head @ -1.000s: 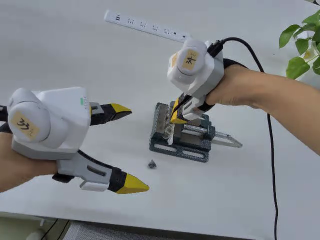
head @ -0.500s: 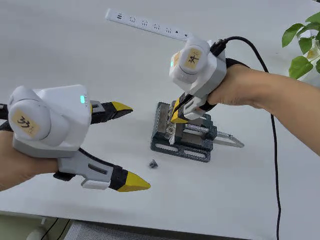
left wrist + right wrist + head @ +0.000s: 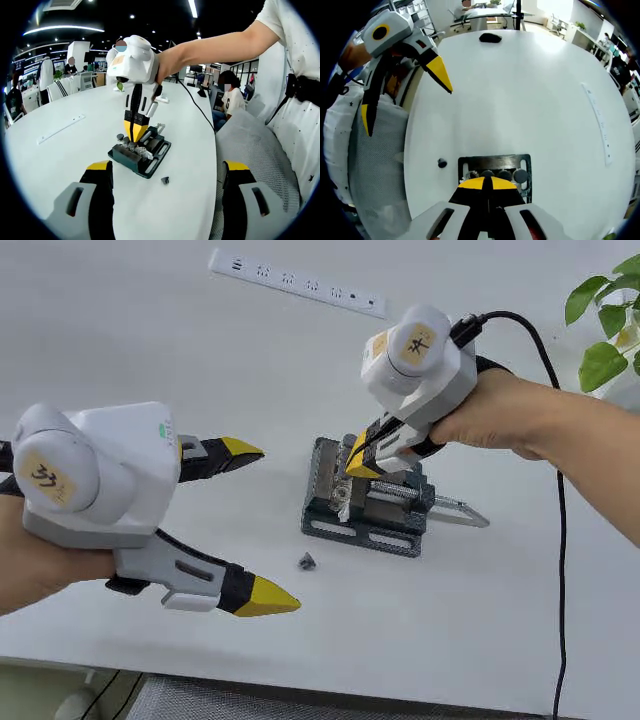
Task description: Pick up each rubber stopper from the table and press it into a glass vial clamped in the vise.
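With my right gripper (image 3: 360,462) pressed together over the vials (image 3: 343,500) in the vise (image 3: 345,530), I should push straight down gently, my left gripper (image 3: 266,525) spread wide near the loose stopper (image 3: 306,562) on the table (image 3: 150,340).

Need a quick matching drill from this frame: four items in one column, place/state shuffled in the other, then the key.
Items
1. left gripper
2. right gripper
3. loose rubber stopper
4. power strip

Place or state
A. lies on the table in front of the vise, apart from it
B. jaws wide open, off to one side of the vise
C. jaws shut, tips over the vise
D. at the far side of the table

Pairs: 1-B, 2-C, 3-A, 4-D
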Motion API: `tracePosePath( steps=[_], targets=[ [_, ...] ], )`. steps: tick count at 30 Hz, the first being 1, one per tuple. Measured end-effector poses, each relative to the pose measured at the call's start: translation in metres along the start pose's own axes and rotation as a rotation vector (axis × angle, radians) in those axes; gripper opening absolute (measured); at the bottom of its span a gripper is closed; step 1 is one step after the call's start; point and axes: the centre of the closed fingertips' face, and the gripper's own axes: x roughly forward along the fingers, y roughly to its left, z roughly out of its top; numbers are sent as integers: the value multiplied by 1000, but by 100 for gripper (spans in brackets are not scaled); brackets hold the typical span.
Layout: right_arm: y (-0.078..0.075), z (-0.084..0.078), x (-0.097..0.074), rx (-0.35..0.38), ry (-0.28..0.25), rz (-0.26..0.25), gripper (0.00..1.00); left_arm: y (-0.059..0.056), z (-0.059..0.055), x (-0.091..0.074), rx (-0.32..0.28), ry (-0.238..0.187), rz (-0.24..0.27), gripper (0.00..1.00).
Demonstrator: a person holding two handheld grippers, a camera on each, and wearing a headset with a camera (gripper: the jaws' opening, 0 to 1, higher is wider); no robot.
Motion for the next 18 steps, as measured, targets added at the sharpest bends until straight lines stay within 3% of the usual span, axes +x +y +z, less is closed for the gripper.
tracePosePath(
  steps=[1,5,18],
  targets=[
    [1,-4,0,-10,22,2,0,0,0,0,0,0,1,89],
    [1,-2,0,-13,7,-2,0,0,0,1,-1,-1,-1,89],
    [0,-8,3,-47,61,-5,0,0,3,2,2,-5,-1,89]
  ],
)
